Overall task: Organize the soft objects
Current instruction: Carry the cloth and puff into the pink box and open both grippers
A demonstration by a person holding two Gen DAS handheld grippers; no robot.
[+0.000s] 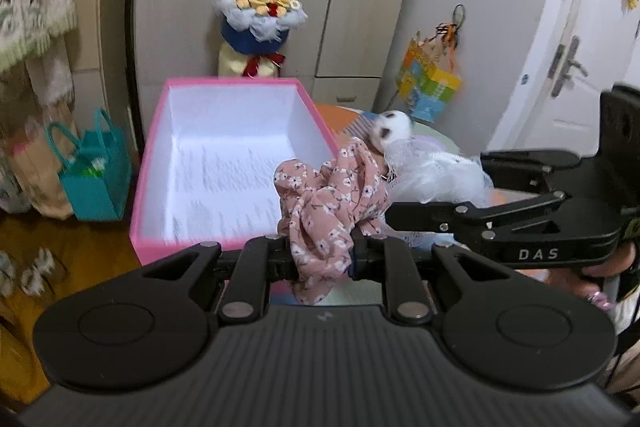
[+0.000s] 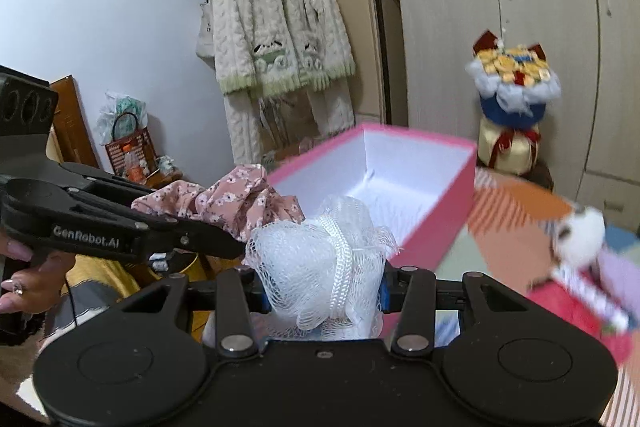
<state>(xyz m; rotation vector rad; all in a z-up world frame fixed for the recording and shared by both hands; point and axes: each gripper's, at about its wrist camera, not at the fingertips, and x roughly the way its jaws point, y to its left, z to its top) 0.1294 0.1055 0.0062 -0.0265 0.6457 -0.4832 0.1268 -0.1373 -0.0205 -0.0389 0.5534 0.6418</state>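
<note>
My left gripper [image 1: 320, 261] is shut on a pink floral cloth [image 1: 328, 207] that bunches up above its fingers. An open pink box [image 1: 180, 243] with a white inside stands just ahead and to the left. From the right, my right gripper [image 1: 404, 211] comes in shut on a white mesh puff [image 1: 432, 175]. In the right wrist view the right gripper [image 2: 322, 287] squeezes the white mesh puff [image 2: 320, 259], with the pink box [image 2: 436, 219] behind it. The left gripper [image 2: 240, 249] holds the floral cloth [image 2: 224, 199] beside the puff. A white plush toy [image 1: 390, 129] lies on the surface beyond, blurred.
A flower bouquet [image 1: 258, 11] stands behind the box against grey cupboards. A teal bag [image 1: 94, 179] sits on the floor at left. A white door [image 1: 572, 59] is at right. A knitted cardigan [image 2: 276, 35] hangs on a rack. A colourful mat [image 2: 516, 211] covers the surface.
</note>
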